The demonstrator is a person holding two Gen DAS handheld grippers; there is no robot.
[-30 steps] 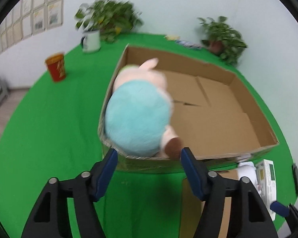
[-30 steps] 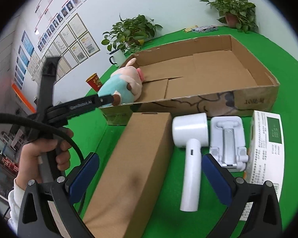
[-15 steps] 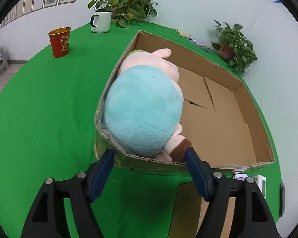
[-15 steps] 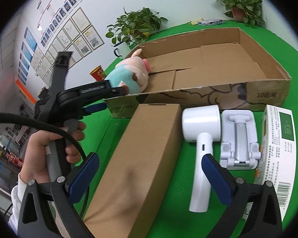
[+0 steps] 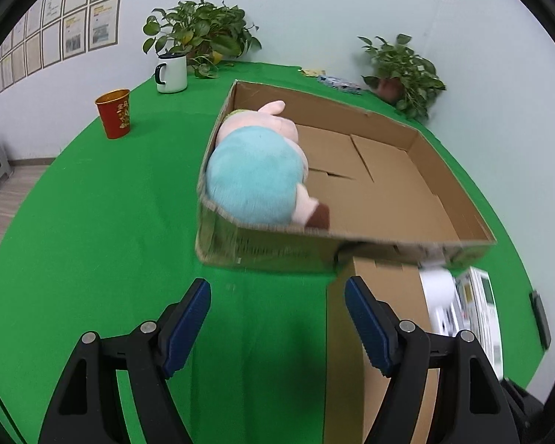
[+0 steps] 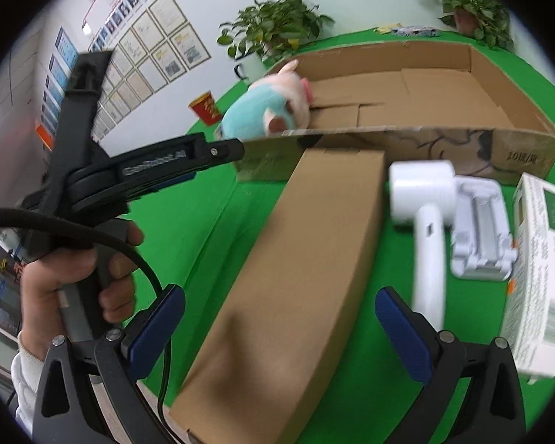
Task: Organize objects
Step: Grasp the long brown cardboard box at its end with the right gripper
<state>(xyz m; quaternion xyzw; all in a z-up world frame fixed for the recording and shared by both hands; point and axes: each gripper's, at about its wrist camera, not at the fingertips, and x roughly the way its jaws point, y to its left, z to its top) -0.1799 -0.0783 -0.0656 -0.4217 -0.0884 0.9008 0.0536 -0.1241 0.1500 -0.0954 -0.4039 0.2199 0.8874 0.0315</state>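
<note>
I see the plush pig (image 5: 257, 174) lying in the cardboard tray (image 5: 458, 185), both grippers' jaws spread and empty, while the long carton (image 6: 296, 277), hair dryer (image 6: 425, 214), white stand (image 6: 481, 233) and printed box (image 6: 536, 270) wait on the desk (image 5: 92, 222).

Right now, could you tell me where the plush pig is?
The plush pig lies inside the open cardboard box, tucked into its near-left corner in the left wrist view, just beyond the open left gripper.

I held my left gripper (image 5: 277, 318) wide and empty, short of the cardboard box (image 5: 444, 170). The plush pig (image 5: 257, 174) lay in the box's near-left corner.
</note>
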